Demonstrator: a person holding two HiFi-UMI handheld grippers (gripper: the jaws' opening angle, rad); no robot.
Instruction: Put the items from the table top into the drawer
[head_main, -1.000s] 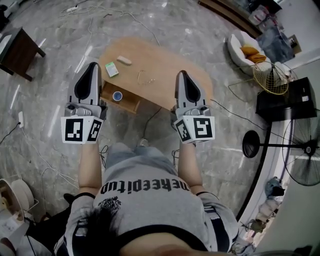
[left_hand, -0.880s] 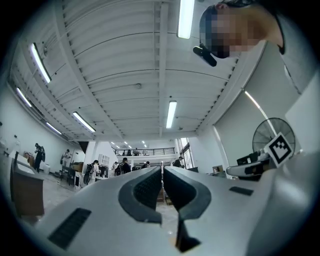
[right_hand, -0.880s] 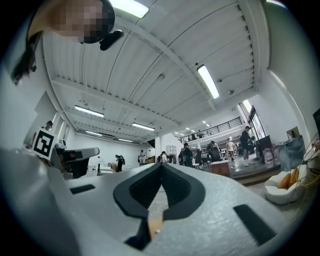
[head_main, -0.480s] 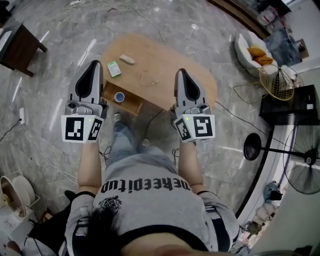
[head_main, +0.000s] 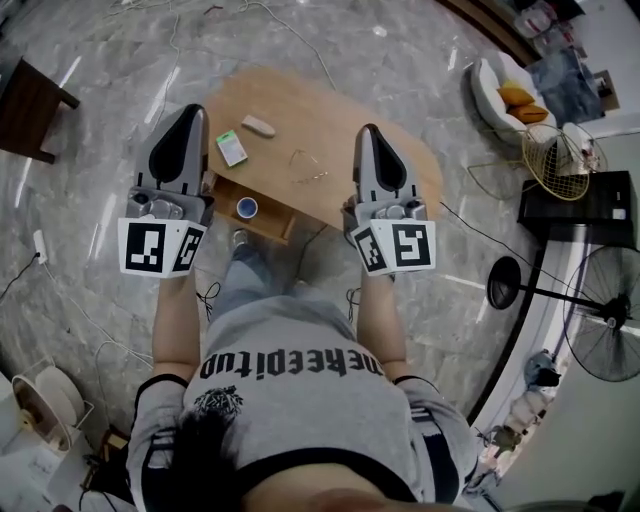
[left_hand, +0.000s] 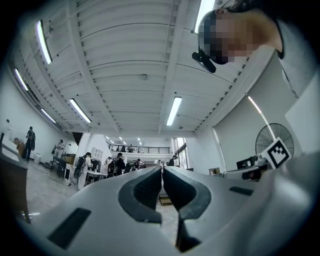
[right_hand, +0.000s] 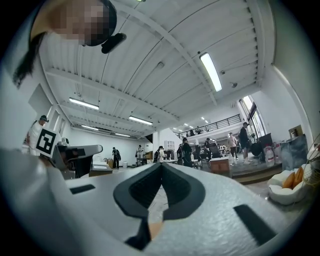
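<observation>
The light wooden table (head_main: 390, 150) stands ahead of me with its drawer (head_main: 262, 214) pulled open at the near side. A blue tape roll (head_main: 246, 207) lies in the drawer. On the top lie a green and white box (head_main: 232, 148), a beige oblong item (head_main: 258, 125) and a thin pair of glasses (head_main: 307, 167). My left gripper (head_main: 190, 110) hangs left of the box, jaws shut and empty (left_hand: 161, 168). My right gripper (head_main: 369, 130) is over the table's near right part, shut and empty (right_hand: 161, 164). Both gripper views show only ceiling and hall.
A dark side table (head_main: 30, 105) stands at the far left. Right of the table are a white armchair (head_main: 490, 85), a wire basket (head_main: 555, 155), a black cabinet (head_main: 575, 205) and a floor fan (head_main: 610, 345). Cables run over the marble floor (head_main: 100, 230).
Both grippers have moved forward toward the table, still shut. The table and open drawer now sit nearer in the head view, and the person's leg has stepped ahead.
</observation>
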